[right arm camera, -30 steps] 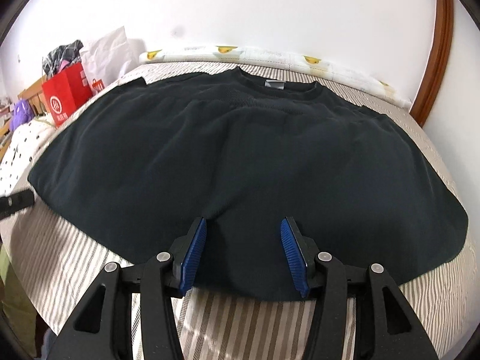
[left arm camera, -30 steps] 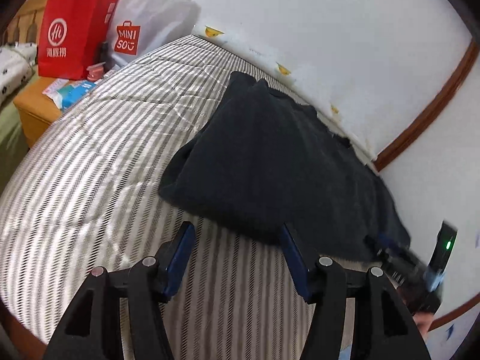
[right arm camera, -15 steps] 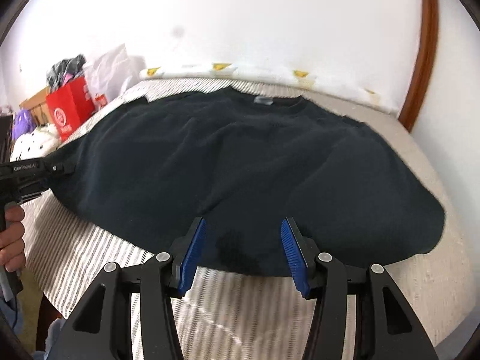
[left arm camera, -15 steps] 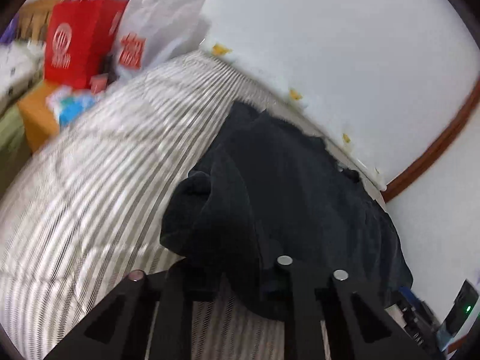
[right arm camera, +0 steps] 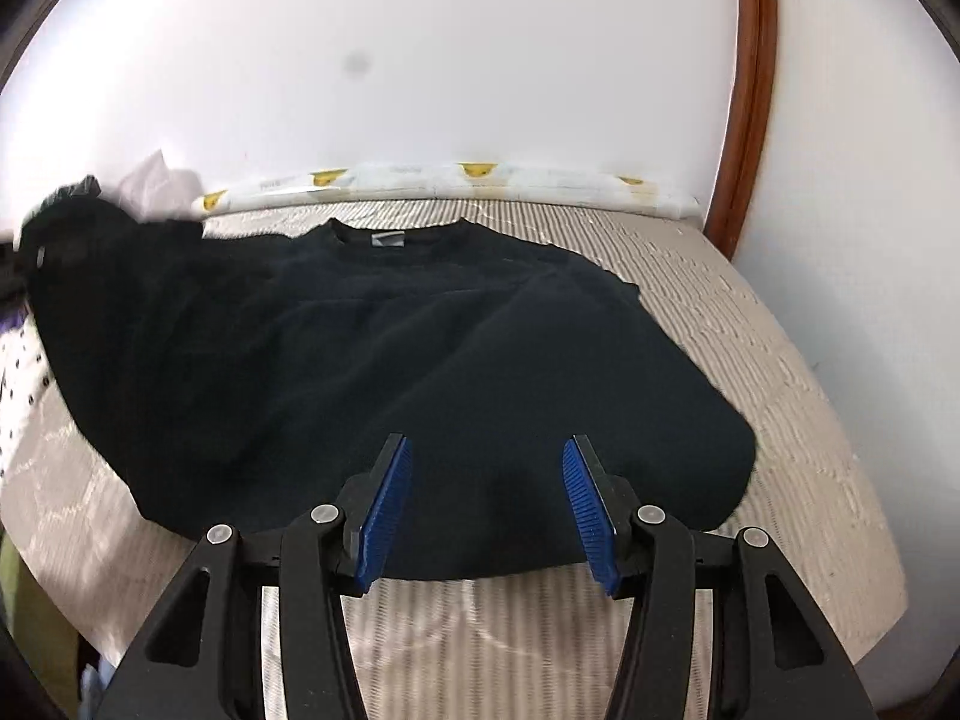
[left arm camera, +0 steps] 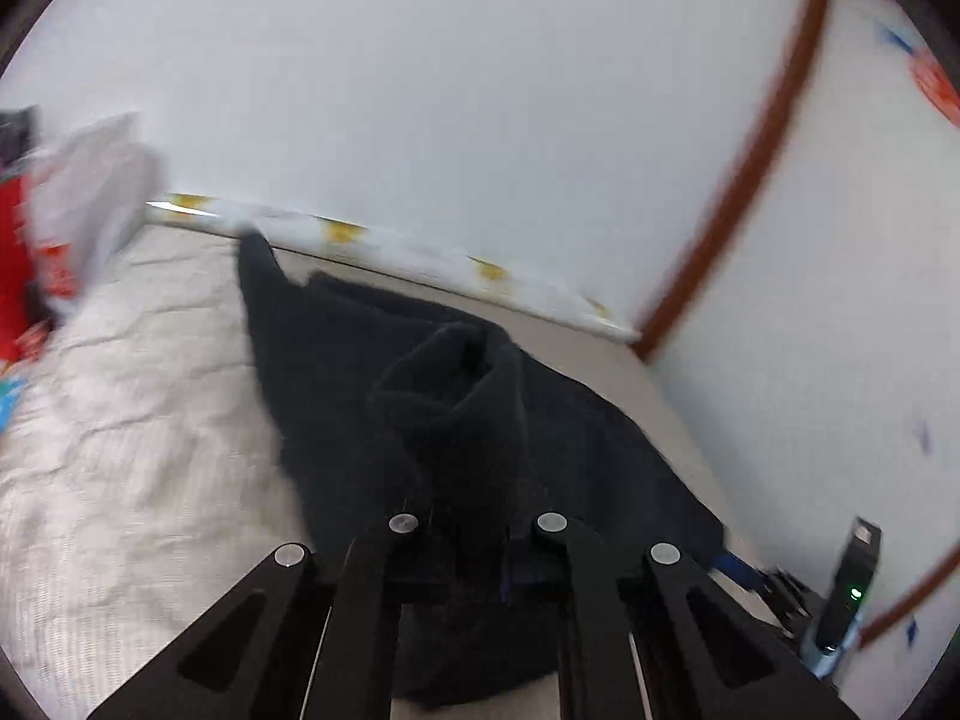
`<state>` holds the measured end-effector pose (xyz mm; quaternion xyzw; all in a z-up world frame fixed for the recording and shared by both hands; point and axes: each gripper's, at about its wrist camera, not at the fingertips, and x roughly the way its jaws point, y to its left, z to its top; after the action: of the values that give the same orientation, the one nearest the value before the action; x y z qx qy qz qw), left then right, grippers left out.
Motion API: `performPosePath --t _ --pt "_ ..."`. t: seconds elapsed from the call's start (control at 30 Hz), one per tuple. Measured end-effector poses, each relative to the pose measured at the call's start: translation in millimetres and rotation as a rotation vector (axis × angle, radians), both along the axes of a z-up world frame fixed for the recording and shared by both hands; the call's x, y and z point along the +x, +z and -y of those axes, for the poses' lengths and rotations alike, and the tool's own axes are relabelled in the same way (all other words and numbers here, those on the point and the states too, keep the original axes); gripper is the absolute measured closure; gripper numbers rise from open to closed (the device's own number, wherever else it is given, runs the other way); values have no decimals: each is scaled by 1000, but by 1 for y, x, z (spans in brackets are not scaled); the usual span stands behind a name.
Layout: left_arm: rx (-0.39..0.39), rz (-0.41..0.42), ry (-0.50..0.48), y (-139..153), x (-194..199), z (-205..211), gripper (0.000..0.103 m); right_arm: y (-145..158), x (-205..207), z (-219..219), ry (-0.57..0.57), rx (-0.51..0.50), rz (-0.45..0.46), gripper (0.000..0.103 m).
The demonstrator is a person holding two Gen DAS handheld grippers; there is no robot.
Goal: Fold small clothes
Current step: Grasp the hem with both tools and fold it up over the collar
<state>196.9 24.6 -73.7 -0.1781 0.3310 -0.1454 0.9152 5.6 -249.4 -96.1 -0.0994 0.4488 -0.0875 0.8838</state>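
A black sweater [right arm camera: 420, 360] lies on the striped bed, collar toward the wall. My left gripper [left arm camera: 477, 552] is shut on the sweater's left side edge [left arm camera: 456, 420] and holds it lifted off the bed, the cloth bunched in front of the fingers. In the right wrist view that raised edge [right arm camera: 78, 240] shows at the far left. My right gripper [right arm camera: 486, 510] is open and empty just above the sweater's bottom hem, blue pads on either side of the cloth.
The striped mattress [right arm camera: 750, 360] runs to a white wall with a patterned roll [right arm camera: 480, 180] along it. A red bag [left arm camera: 15, 264] and a white bag [left arm camera: 90, 180] stand at the left. A wooden door frame [right arm camera: 747, 120] is at the right.
My left gripper closed on the sweater's left edge and lifted it up and inward. My right gripper stayed open, rising slightly at the hem.
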Motion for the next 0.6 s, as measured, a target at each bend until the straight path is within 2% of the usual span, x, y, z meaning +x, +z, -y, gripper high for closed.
performPosePath --t 0.13,0.3,0.37,0.47,0.5,0.57,0.6 --pt "56 -59 -167 -28 13 58 95 5 -7 14 -25 -10 14 51" --pt "129 -174 -264 -73 20 89 94 6 -20 29 -56 58 6 45" --pt "133 -195 -280 -78 18 89 93 5 -21 29 -49 79 -5 43" --pt "97 -173 -325 -66 6 76 84 8 -18 21 -15 108 -11 40" --pt "90 -140 -341 -60 -2 72 77 9 -16 16 3 123 -11 37" --pt "114 -58 -339 -49 -24 51 53 14 -10 5 38 164 -1 30" --pt "139 -27 -313 -46 -32 41 37 15 -7 0 56 194 9 26"
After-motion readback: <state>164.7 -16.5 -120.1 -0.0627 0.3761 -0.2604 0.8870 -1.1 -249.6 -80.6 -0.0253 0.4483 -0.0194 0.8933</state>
